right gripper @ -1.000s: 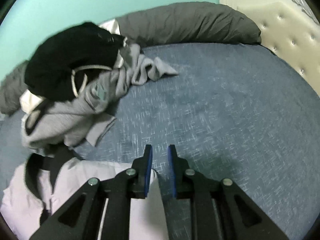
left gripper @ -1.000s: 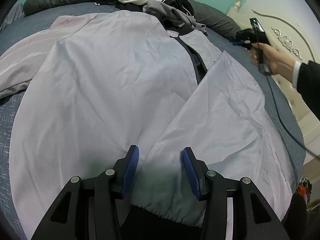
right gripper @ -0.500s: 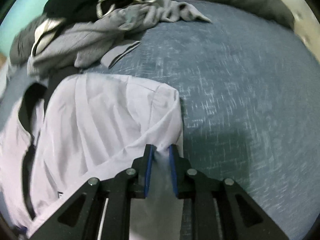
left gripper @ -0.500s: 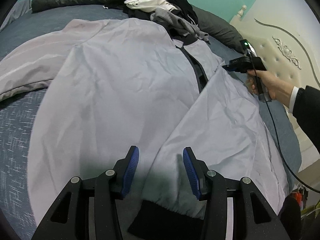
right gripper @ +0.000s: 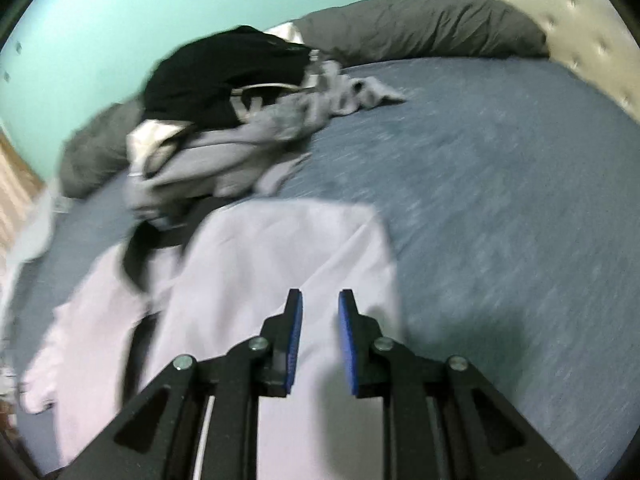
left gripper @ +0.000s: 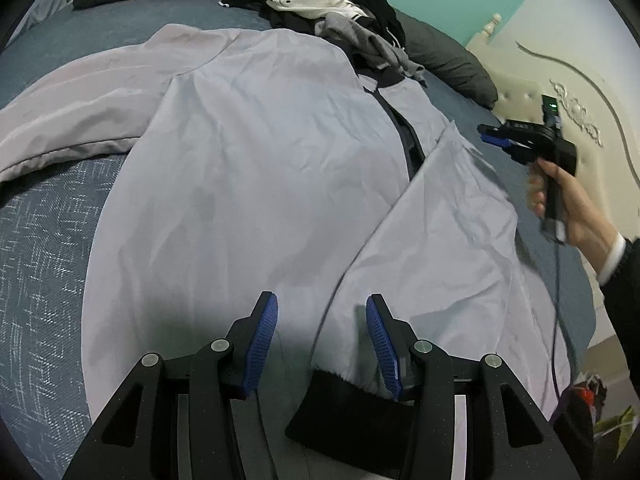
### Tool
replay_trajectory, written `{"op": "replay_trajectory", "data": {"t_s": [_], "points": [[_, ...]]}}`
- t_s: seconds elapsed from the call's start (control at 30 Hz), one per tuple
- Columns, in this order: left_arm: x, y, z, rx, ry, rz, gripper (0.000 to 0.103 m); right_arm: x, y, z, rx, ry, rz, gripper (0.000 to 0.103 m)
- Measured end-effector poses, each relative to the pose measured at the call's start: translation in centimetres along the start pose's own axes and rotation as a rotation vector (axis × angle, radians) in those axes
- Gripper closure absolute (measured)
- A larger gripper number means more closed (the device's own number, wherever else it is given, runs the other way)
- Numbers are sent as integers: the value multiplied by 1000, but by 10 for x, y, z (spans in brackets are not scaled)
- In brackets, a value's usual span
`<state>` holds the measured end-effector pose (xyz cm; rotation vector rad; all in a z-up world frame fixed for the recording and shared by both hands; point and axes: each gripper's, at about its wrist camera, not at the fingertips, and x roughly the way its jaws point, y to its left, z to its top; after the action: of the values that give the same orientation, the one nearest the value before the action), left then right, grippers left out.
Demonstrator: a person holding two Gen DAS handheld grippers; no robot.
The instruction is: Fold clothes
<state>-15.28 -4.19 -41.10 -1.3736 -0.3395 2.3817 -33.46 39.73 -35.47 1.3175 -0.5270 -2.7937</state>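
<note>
A pale grey jacket [left gripper: 256,168] with a dark zip and black hem band lies spread front-up on the blue bed. Its left sleeve stretches off to the left. The right sleeve is folded inward over the right front panel [left gripper: 448,216]. My left gripper [left gripper: 322,320] hovers open over the jacket's hem, the black cuff just under its right finger. My right gripper [right gripper: 320,320] stands open a little above the folded shoulder [right gripper: 280,264], nothing between its fingers. In the left wrist view the right gripper [left gripper: 496,138] is held by a hand beside the jacket's right shoulder.
A heap of black, white and grey clothes [left gripper: 332,4] lies beyond the jacket's collar, also in the right wrist view as the clothes heap [right gripper: 240,92]. Dark grey pillows [right gripper: 420,24] line the teal wall. A cream padded headboard [left gripper: 560,92] stands on the right. Bare blue sheet [right gripper: 500,200] lies right of the jacket.
The right gripper held the jacket's sleeve fold half a second ago; now it has let go, opened and lifted off. The left gripper has stayed open over the hem.
</note>
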Motion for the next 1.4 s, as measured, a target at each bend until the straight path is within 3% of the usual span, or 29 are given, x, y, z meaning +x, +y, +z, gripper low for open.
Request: {"op": "replay_trajectory", "data": {"t_s": [0.2,0.33,0.47,0.53,0.7,0.83,1.03,1.13,1.27,1.4], "points": [[-6,-4,-8,32,0,21,53,-26,31,-64,20,110,115,83],[-19,-6,-10,47,-35,35,53,-44,47,-111,-14,129,97,75],[-35,-3,-12,19,-78,37,53,-42,58,-151,-60,165,71,73],[-47,1,-9,-14,-102,30,53,-33,61,-165,-59,204,79,72],[-77,17,1,-92,-149,40,49,-56,61,-170,-23,138,129,72],[-101,53,5,-177,-155,84,47,-74,61,-174,6,86,170,66],[-139,143,4,-375,-176,176,47,-94,56,-176,67,25,221,64],[-158,190,1,-489,-195,222,47,-99,55,-180,60,24,213,64],[-181,242,-7,-611,-233,268,45,-104,48,-185,83,13,218,53],[-197,280,-17,-698,-275,301,42,-111,44,-186,92,-15,198,53]]}}
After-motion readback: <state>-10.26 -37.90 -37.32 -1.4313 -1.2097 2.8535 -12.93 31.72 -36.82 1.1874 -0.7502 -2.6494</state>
